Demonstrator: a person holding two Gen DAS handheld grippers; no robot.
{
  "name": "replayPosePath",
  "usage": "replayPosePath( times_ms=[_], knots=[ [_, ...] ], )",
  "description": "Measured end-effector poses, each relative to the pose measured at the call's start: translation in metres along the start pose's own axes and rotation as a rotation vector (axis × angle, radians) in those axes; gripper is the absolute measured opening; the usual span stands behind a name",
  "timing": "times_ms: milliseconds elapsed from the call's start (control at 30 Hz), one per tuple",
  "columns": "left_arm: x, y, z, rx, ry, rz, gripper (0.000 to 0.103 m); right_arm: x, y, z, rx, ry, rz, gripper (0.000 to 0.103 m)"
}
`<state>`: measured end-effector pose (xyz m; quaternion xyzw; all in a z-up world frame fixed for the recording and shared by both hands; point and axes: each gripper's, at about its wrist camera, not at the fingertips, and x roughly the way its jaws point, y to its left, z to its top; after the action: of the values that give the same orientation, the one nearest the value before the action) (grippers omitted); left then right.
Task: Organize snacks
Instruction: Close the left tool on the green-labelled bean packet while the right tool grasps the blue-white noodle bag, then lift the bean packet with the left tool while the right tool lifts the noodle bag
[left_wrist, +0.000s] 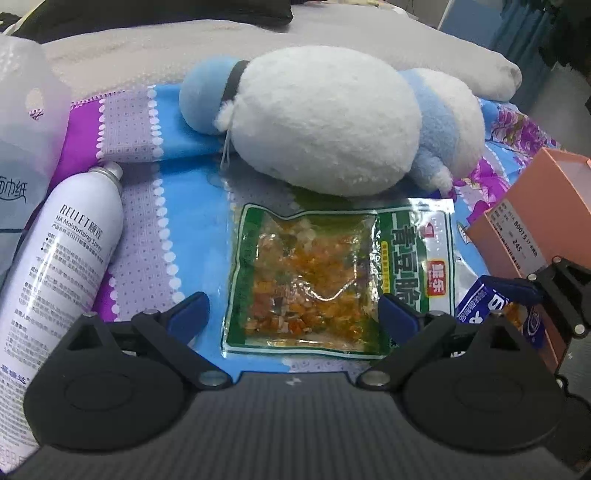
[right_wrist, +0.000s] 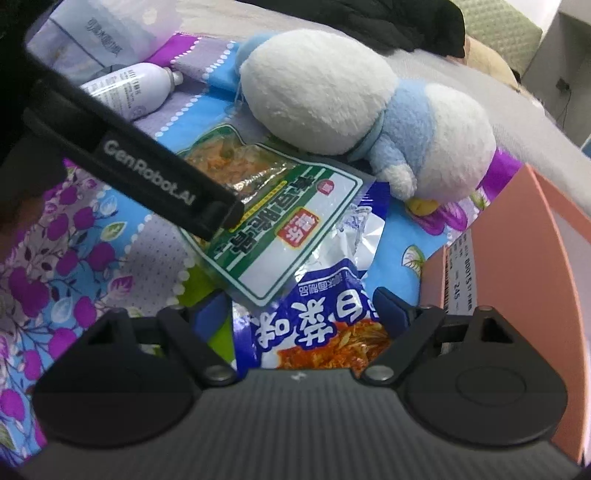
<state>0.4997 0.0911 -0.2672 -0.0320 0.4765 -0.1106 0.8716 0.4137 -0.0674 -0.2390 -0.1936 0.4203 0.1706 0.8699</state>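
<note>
Green clear-window bean snack packet lies flat on the floral bed sheet, between the spread-wide left gripper fingers, unpinched — pinch an edge. Right gripper, also released, straddles the blue foil snack bag; orange cardboard box sits beside it.

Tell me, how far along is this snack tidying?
Barely begun, by the look of it. Nothing looks put away: the green snack bag and the blue snack bag both lie on the bedsheet, the green overlapping the blue. The left gripper and right gripper are each open over a bag, gripping nothing. Perhaps the bags go in the pink box.
</note>
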Motion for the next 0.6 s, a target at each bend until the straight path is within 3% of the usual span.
replayPosePath(
  times_ms=[133, 333, 467, 600],
  knots=[
    [0.002, -0.006, -0.005, 0.036, -0.01, 0.022, 0.096, 0.005, -0.009, 0.003, 0.049, 0.025, 0.044, 0.079],
    [-0.004, -0.008, -0.01, 0.022, -0.023, 0.037, 0.082, 0.007, -0.012, 0.006, 0.045, 0.03, 0.063, 0.068],
    [-0.01, -0.011, -0.013, 0.026, -0.027, 0.047, 0.075, 0.001, -0.002, 0.003, 0.039, 0.024, 0.07, 0.053],
    [-0.017, -0.011, -0.015, 0.008, -0.024, 0.035, 0.072, -0.01, 0.006, -0.001, 0.018, 0.014, 0.052, 0.048]
  ],
)
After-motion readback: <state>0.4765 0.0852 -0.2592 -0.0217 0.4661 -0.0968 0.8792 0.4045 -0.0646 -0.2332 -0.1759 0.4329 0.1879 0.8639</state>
